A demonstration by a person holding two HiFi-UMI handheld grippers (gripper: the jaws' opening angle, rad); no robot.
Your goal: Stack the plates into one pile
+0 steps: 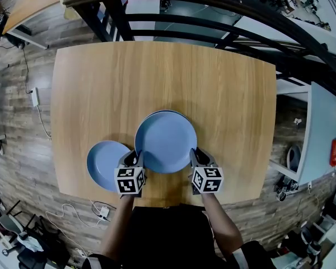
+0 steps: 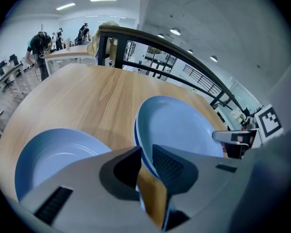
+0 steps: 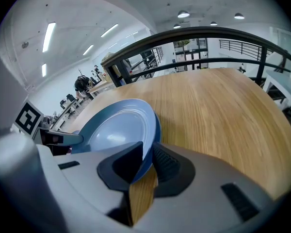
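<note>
Head view: large plate (image 1: 166,142), blue, at centre of the wooden surface (image 1: 157,77), in the lower half of the frame. Left claw (image 1: 135,162) at its lower left rim, right claw (image 1: 197,160) at its lower right rim. Small plate (image 1: 103,164), blue, lies on the surface just left of it.

Left gripper view: left claw (image 2: 145,154) clamped on the large plate (image 2: 179,125) rim; small plate (image 2: 53,152) at lower left.

Right gripper view: right claw (image 3: 148,154) clamped on the large plate (image 3: 119,127) rim.

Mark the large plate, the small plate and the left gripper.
large plate (image 1: 166,142): head view, centre of its well.
small plate (image 1: 102,164): head view, bare centre.
left gripper (image 2: 146,152): left gripper view, midway between its fingertips.
</note>
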